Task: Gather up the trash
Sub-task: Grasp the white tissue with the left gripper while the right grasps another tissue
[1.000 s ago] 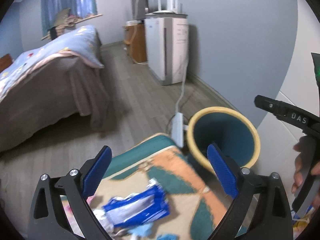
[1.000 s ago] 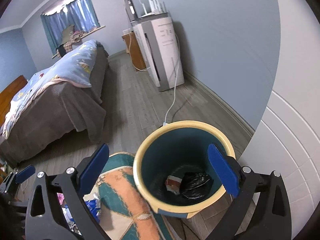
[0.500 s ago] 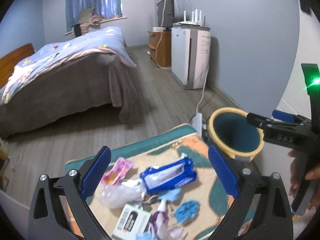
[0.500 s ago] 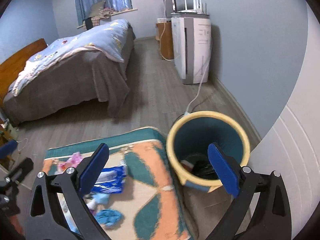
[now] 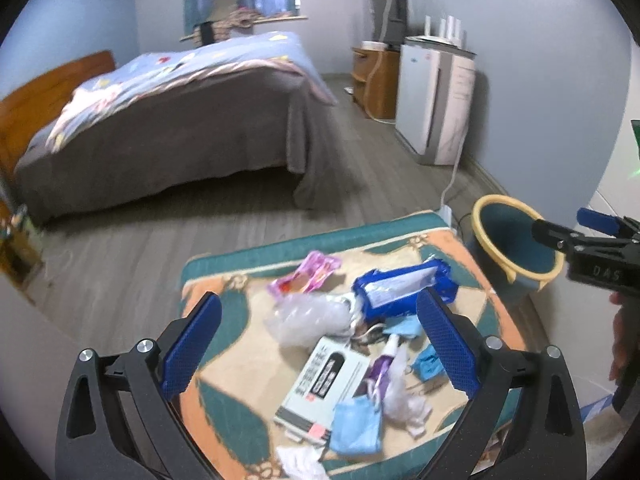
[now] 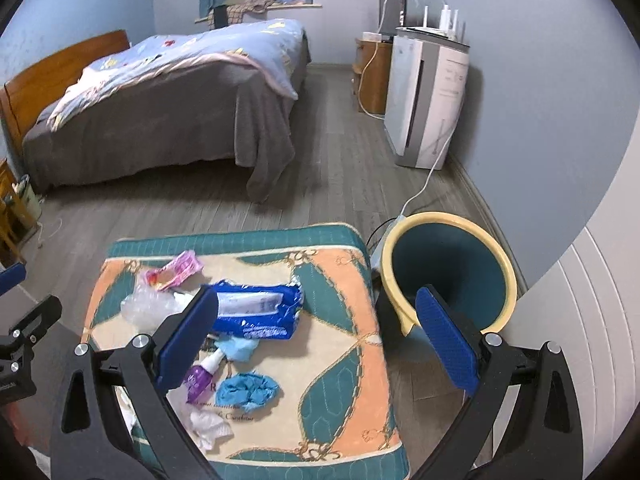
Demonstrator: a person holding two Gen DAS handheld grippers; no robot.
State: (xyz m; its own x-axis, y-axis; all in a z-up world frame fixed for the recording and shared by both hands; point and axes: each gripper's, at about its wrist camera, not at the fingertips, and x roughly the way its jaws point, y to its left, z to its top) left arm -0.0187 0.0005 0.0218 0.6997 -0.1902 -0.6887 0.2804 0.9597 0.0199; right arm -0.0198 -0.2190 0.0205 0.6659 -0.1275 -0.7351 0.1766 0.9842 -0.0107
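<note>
Trash lies in one loose heap on the patterned tabletop (image 6: 352, 276); bin (image 6: 448, 276) stands on the floor just off its right edge.

Left gripper (image 5: 318, 340): jaws spread wide, nothing between them, hovering over the heap. Right gripper (image 6: 316, 338): jaws likewise wide and empty, straddling the gap between tabletop and bin.

Step in hand, as I judge it: pick the next piece. Advice for a clean grasp:
- take a top-lying, free piece first; the blue pack (image 6: 256, 312) sits highest and nearest the bin, so the right gripper suits it;
- close across its short side, since the film looks limp and would fold out of a long-side pinch;
- lift straight up before swinging right, so the tube (image 6: 202, 376) and the scraps tucked beneath are not dragged off the edge;
- release only once past the yellow rim.

Count, left to right (right wrist view, cross-checked with left):
- pink wrapper (image 6: 172, 274): 1
- clear plastic bag (image 6: 150, 308): 1
- white box with black print (image 5: 320, 388): 1, largely hidden behind the left finger in the right view
- white tissue wads (image 6: 208, 426): at least 2, edges unclear
- purple tube: 1
- blue pack: 1
- crumpled blue pieces (image 6: 246, 390): 3 or so, possibly gloves or masks; cannot tell
- bin: 1; contents not visible from either view.
</note>
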